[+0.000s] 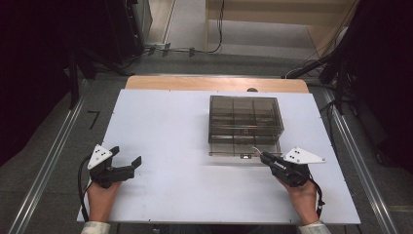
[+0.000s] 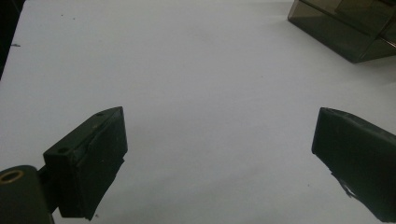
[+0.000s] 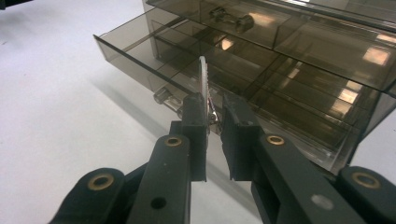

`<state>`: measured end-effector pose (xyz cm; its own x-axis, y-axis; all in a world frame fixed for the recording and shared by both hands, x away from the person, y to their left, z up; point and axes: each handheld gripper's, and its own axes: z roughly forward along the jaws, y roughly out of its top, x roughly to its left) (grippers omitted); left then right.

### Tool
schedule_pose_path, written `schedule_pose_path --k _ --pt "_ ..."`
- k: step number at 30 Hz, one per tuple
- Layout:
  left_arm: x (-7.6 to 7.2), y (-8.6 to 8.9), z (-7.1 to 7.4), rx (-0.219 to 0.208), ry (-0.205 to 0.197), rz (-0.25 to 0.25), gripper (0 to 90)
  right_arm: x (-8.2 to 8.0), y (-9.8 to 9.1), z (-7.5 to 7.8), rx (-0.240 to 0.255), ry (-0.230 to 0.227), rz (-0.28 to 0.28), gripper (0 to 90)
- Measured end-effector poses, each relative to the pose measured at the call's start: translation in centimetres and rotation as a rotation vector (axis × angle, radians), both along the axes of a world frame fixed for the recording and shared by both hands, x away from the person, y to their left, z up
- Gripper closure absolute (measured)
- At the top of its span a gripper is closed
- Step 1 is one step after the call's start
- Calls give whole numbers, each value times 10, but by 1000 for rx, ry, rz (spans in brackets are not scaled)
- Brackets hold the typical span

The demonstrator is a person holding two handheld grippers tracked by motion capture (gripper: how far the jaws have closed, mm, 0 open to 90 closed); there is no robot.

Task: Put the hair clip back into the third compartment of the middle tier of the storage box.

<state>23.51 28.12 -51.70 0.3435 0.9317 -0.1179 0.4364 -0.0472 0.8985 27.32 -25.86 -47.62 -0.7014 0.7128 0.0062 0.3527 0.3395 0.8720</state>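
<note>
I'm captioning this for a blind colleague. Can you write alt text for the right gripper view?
The right gripper pinches a thin white toothed piece upright between its black jaws, just in front of a smoky transparent drawer box whose bottom drawer is pulled open over the white table.

Open drawer (image 3: pixel 224 70) blocks right claw (image 3: pixel 214 135); left tabletop (image 1: pixel 160 131) free.

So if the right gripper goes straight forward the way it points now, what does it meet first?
Most likely the open bottom drawer of the smoky plastic drawer box. The right gripper, holding a thin white piece, points right at its front edge, though depth is hard to judge.
</note>
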Motion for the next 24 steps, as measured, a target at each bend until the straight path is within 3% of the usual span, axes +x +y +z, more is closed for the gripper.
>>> schedule_pose_path --k 24 --pt "0 0 0 1 0 2 41 19 -20 2 26 -6 -85 780"
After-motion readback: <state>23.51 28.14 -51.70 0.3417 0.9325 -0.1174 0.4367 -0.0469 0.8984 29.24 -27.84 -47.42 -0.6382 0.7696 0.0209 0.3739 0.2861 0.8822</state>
